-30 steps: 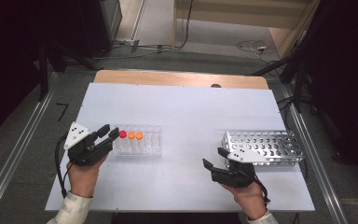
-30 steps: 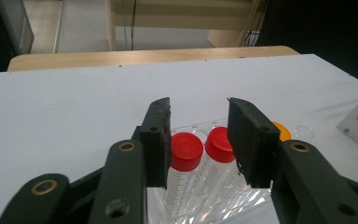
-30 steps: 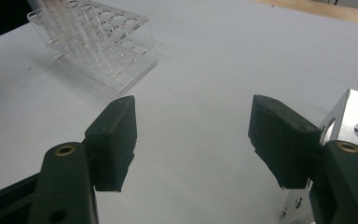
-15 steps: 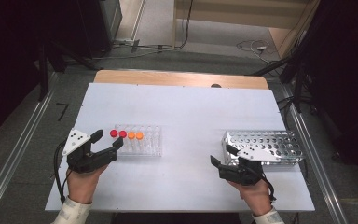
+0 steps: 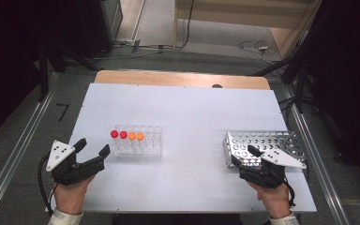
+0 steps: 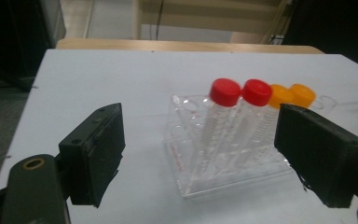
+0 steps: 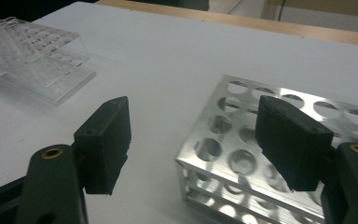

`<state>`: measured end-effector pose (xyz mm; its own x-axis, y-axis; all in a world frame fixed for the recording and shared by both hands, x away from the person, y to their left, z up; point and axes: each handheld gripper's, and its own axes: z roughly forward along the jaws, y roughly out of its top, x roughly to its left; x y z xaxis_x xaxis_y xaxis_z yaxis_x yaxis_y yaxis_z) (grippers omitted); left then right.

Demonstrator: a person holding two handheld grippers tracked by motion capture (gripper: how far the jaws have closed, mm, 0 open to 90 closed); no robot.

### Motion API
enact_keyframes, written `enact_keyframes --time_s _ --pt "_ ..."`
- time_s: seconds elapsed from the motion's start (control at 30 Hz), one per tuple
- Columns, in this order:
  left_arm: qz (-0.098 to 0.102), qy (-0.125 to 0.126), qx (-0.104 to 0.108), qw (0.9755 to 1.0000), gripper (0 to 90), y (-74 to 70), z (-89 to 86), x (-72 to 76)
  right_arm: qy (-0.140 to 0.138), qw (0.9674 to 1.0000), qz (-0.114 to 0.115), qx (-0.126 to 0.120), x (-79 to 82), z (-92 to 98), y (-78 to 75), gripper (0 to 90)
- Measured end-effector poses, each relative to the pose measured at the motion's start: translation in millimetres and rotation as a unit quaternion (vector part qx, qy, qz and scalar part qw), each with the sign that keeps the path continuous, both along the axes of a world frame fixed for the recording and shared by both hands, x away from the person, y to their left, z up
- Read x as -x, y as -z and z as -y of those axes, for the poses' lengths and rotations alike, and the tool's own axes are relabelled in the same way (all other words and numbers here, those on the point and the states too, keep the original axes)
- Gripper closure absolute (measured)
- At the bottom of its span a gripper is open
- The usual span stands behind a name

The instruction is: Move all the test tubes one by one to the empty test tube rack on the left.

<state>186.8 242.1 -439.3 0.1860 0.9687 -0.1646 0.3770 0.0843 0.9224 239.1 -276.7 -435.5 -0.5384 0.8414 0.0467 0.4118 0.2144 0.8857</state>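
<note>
High view: capped tubes (image 5: 127, 136) in clear rack (image 5: 151, 149).

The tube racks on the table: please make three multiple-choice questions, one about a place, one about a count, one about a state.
1. Where does the metal rack stand?
A. near the right gripper
B. near the left gripper
C. on the floor

2. How many capped tubes are in the clear rack?
A. two
B. four
C. six

3. How are the jaws of the left gripper?
A. shut on a tube
B. shut, empty
C. open, empty

Answers: 1 A, the right gripper is just at its near end. 2 B, two red caps and two orange caps. 3 C, the jaws stand wide apart, short of the rack.
</note>
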Motion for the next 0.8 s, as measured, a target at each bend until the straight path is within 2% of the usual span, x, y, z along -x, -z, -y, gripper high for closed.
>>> enact_keyframes --time_s 0.3,0.47,0.57,0.63,0.8 --pt "-0.02 -0.037 -0.004 0.9991 15.5 14.7 -20.9 6.5 0.07 0.9975 0.011 0.0 6.2 55.0 3.0 23.8" --pt "-0.036 -0.061 -0.009 0.9975 15.4 24.1 -33.0 4.4 0.115 0.9933 0.014 0.009 6.9 81.8 7.8 23.6" --pt "-0.043 -0.072 -0.004 0.9965 15.4 29.0 -38.9 3.3 0.139 0.9902 0.008 0.01 5.8 96.0 12.2 23.6" --pt "-0.047 -0.073 0.003 0.9962 15.4 31.8 -40.8 2.2 0.152 0.9884 0.004 0.01 4.4 104.1 15.6 23.6" --pt "-0.052 -0.073 -0.002 0.996 15.4 35.7 -39.3 0.2 0.172 0.9851 -0.004 0.006 2.3 115.6 21.6 23.6"
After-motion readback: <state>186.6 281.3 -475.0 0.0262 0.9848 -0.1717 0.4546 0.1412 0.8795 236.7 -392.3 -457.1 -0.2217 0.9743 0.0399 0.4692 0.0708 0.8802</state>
